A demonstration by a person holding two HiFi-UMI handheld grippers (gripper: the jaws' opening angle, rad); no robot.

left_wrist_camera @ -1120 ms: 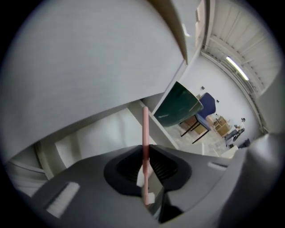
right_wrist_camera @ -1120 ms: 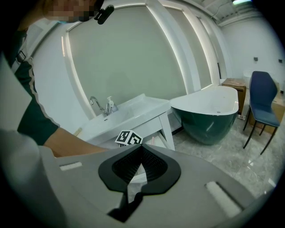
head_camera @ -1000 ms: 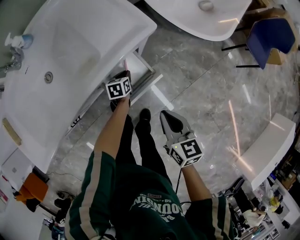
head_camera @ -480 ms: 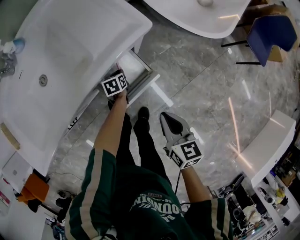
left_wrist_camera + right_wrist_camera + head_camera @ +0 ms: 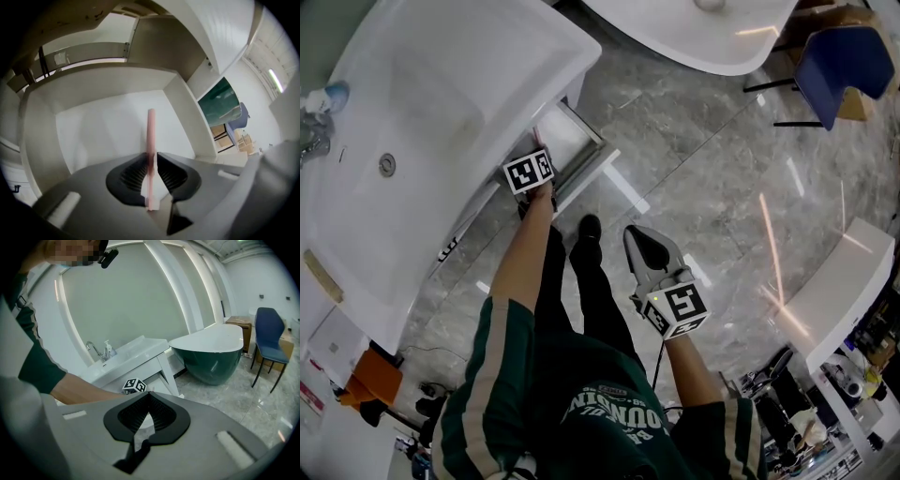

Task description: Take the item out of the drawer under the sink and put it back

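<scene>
Lower now, the left gripper (image 5: 151,158) has sunk into the open drawer (image 5: 101,124), jaws clamped on the pink stick (image 5: 151,131) (tip-first, likely for laying it back). Drawer sides (image 5: 183,117) flank it closely; the free way is up. Right gripper (image 5: 148,394) hangs closed, empty, over bare floor (image 5: 722,169).

grey marble floor (image 5: 712,159) | green-and-white bathtub (image 5: 213,359) | blue chair (image 5: 842,70)

Drawer (image 5: 574,142) open and roomy, sink (image 5: 441,94) overhanging its back, side walls (image 5: 183,112) close in, floor (image 5: 703,159) clear rightward.
</scene>
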